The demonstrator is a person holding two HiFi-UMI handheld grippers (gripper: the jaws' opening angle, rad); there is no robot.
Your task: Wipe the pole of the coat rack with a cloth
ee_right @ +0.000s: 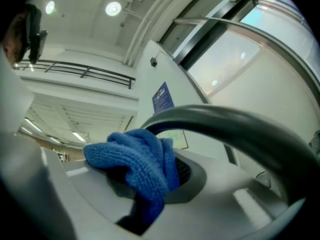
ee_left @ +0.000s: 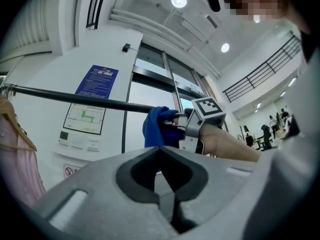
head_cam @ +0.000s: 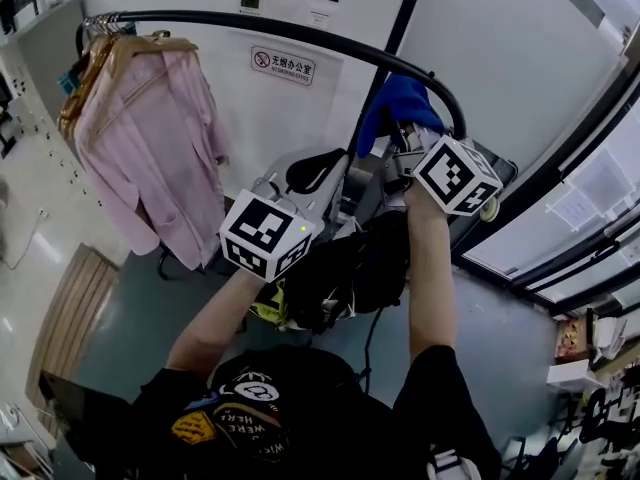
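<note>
Cloth [ee_right: 140, 164]: blue, fuzzy, bunched up, against the bend at the pole's right end.
Pole [head_cam: 250, 23]: black, round, smooth.
Our right gripper [ee_right: 150, 189]: its fingers pinch the cloth.
Our left gripper [ee_left: 166, 196]: its fingers are closed on nothing, below the pole.

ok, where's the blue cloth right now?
Head view, upper right: the blue cloth is clamped in the right gripper against the black pole near its bend, well right of the pink shirt.
</note>
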